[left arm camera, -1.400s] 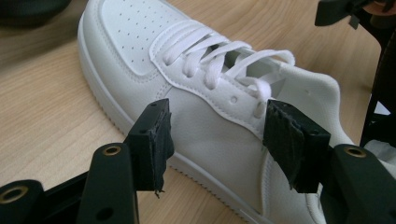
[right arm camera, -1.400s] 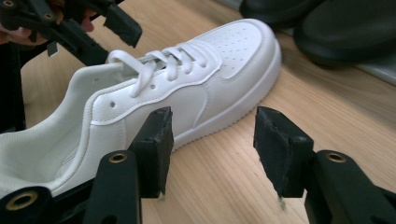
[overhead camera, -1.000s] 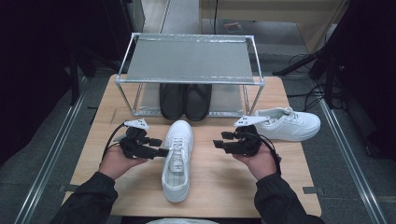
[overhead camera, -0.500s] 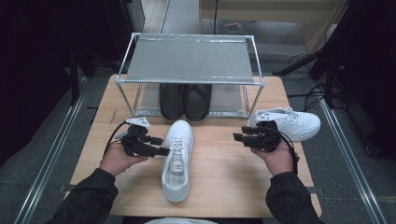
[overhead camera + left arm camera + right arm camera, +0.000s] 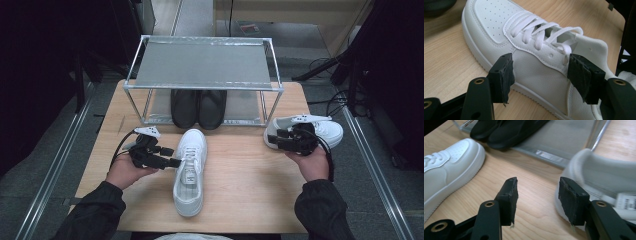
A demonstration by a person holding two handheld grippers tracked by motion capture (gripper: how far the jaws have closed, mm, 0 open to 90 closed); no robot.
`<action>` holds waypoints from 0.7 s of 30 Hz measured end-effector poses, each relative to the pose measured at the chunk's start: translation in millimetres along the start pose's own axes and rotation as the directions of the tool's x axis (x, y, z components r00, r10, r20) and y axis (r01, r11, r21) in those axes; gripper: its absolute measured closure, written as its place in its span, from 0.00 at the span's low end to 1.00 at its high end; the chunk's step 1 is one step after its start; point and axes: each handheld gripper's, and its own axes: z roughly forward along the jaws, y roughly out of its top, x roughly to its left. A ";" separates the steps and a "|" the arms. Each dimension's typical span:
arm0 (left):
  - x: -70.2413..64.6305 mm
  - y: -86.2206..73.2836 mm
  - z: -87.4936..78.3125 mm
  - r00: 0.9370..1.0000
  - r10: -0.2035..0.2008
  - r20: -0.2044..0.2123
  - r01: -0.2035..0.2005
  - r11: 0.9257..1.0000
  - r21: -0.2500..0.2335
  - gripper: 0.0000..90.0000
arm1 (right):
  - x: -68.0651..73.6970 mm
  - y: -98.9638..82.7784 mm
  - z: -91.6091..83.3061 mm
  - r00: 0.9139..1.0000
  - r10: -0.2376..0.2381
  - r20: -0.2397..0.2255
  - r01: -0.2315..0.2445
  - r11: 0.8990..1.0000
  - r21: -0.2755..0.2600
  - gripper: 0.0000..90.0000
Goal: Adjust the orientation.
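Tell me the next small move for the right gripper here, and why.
Probably ease the right gripper sideways toward the heel of the second white sneaker until the collar sits between its jaws. They stand open over bare table, with the heel just beside one pad, so nothing is gripped. The left gripper already brackets the other white sneaker.

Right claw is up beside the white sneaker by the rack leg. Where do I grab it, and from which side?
Take the white sneaker by its heel collar, coming in from the heel end, where the right claw already stands open. The heel faces the claw, and its thin, upright padded rim looks narrow enough to fit between the jaws; the toe end points away and seems wider.
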 end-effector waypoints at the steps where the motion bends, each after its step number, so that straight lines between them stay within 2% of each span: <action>1: -0.5 -0.9 -0.6 1.000 0.003 -0.001 -0.003 1.000 0.002 0.42 | -2.6 0.4 -1.0 1.000 0.006 0.005 -0.006 1.000 -0.002 0.56; 6: -2.8 -6.8 -4.7 1.000 0.003 -0.019 -0.003 1.000 0.000 0.42 | -15.5 3.2 -3.9 0.999 0.032 0.020 -0.031 0.999 -0.019 0.56; 9: -2.7 -10.3 -7.8 1.000 -0.004 -0.026 0.004 1.000 -0.002 0.42 | -20.8 4.5 -0.1 0.999 0.040 0.025 -0.039 0.999 -0.012 0.56; 12: -2.1 -14.2 -11.4 0.999 -0.015 -0.036 0.014 1.000 -0.008 0.42 | -24.2 5.8 7.4 0.998 0.054 0.022 -0.054 0.999 -0.004 0.56; 17: -1.6 -20.1 -16.4 0.998 -0.027 -0.053 0.026 1.000 -0.015 0.42 | -26.9 8.3 28.1 0.998 0.051 0.024 -0.052 0.997 0.049 0.56; 21: -2.4 -24.8 -19.7 0.997 -0.037 -0.061 0.036 0.999 -0.021 0.42 | -30.0 7.6 39.5 0.997 0.075 0.016 -0.076 0.995 0.063 0.58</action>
